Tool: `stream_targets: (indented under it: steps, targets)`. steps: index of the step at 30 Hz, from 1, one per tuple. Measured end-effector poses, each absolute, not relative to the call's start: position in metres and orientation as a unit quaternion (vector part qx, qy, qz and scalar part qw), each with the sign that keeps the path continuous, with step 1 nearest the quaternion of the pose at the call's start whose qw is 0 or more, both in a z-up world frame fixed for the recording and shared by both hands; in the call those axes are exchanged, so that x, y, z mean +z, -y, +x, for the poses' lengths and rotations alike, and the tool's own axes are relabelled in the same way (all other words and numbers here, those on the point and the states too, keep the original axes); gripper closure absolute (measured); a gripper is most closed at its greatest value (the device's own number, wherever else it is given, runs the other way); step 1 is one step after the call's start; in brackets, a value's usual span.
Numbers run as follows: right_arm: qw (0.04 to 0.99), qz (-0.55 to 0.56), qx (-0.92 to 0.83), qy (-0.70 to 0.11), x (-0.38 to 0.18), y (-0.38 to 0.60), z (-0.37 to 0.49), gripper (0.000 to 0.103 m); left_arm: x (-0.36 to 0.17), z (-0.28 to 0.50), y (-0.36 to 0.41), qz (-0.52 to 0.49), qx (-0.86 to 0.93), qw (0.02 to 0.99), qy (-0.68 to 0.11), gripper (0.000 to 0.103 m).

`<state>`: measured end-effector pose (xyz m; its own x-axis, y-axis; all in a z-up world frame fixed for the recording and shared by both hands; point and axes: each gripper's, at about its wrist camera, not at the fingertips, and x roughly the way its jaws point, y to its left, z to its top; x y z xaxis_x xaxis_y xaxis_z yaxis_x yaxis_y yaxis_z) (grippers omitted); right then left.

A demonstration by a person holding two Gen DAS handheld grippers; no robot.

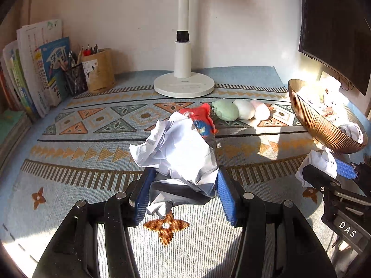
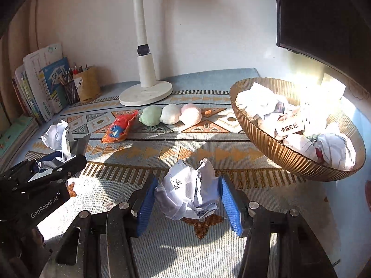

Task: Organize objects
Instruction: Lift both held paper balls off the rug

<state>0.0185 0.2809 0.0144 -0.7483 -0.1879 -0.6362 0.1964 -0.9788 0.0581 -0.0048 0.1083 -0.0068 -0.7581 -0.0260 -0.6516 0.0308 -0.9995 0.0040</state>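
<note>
My left gripper (image 1: 183, 197) is shut on a big crumpled white paper (image 1: 178, 153), which sticks out forward past the blue pads (image 1: 141, 199) and hangs above the patterned cloth. The right wrist view shows that gripper (image 2: 55, 162) at the left with its paper (image 2: 58, 139). My right gripper (image 2: 187, 203) is shut on a smaller crumpled paper ball (image 2: 187, 190) with writing on it; both pads touch its sides. In the left wrist view the right gripper (image 1: 329, 169) and its ball (image 1: 317, 162) appear at the right edge. A ribbed amber bowl (image 2: 278, 153) at the right holds several crumpled papers.
A red pouch (image 2: 118, 127) and three pastel round cushions, green (image 2: 150, 115), white (image 2: 171, 113) and pink (image 2: 191, 113), lie in a row mid-table. Behind them stands a white lamp base (image 2: 146, 92). Books (image 1: 46, 74) and pen holders (image 1: 97, 71) fill the back left. A dark monitor (image 2: 324, 18) hangs over the bowl.
</note>
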Motion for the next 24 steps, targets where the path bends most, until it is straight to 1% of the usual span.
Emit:
stream_targets:
  steps: [1, 6, 8, 9, 10, 12, 15, 19, 20, 21, 22, 23, 24]
  targets:
    - [0.106, 0.343, -0.934, 0.006, 0.012, -0.285, 0.017, 0.046, -0.004, -0.003, -0.107, 0.340, -0.940, 0.012, -0.009, 0.052]
    - [0.099, 0.401, -0.910, 0.030, -0.003, -0.290, -0.002, 0.046, -0.012, -0.010, -0.098, 0.367, -0.929, 0.004, -0.038, 0.052]
    - [0.102, 0.402, -0.909, 0.032, -0.004, -0.291, 0.000, 0.043, -0.013, -0.008, -0.101, 0.367, -0.929, -0.003, -0.035, 0.052]
    - [0.103, 0.400, -0.910, 0.032, -0.003, -0.291, 0.000, 0.037, -0.012, -0.008, -0.103, 0.366, -0.930, -0.007, -0.031, 0.052]
    - [0.103, 0.397, -0.911, 0.031, -0.002, -0.290, 0.001, 0.033, -0.012, -0.006, -0.105, 0.363, -0.931, -0.011, -0.028, 0.052]
    - [0.104, 0.396, -0.912, 0.030, -0.002, -0.290, 0.002, 0.031, -0.011, -0.005, -0.107, 0.360, -0.933, -0.016, -0.025, 0.051]
    - [0.106, 0.402, -0.909, 0.037, -0.003, -0.292, 0.000, 0.022, -0.013, -0.007, -0.105, 0.366, -0.930, -0.019, -0.029, 0.051]
    - [0.110, 0.403, -0.906, 0.062, -0.004, -0.300, -0.001, 0.021, -0.012, -0.006, -0.105, 0.363, -0.931, -0.026, -0.030, 0.051]
    - [0.110, 0.404, -0.906, 0.061, -0.004, -0.299, -0.001, 0.022, -0.011, -0.006, -0.105, 0.362, -0.931, -0.027, -0.030, 0.051]
    - [0.111, 0.404, -0.906, 0.057, -0.004, -0.298, 0.000, 0.032, -0.012, -0.006, -0.105, 0.363, -0.931, -0.028, -0.030, 0.051]
    - [0.111, 0.404, -0.907, 0.050, -0.004, -0.295, 0.000, 0.049, -0.012, -0.006, -0.105, 0.363, -0.931, -0.028, -0.030, 0.051]
    - [0.108, 0.405, -0.907, 0.042, -0.005, -0.292, 0.000, 0.052, -0.012, -0.006, -0.105, 0.364, -0.931, -0.029, -0.031, 0.051]
    - [0.106, 0.403, -0.908, 0.035, -0.004, -0.290, 0.001, 0.052, -0.012, -0.006, -0.105, 0.363, -0.931, -0.029, -0.032, 0.051]
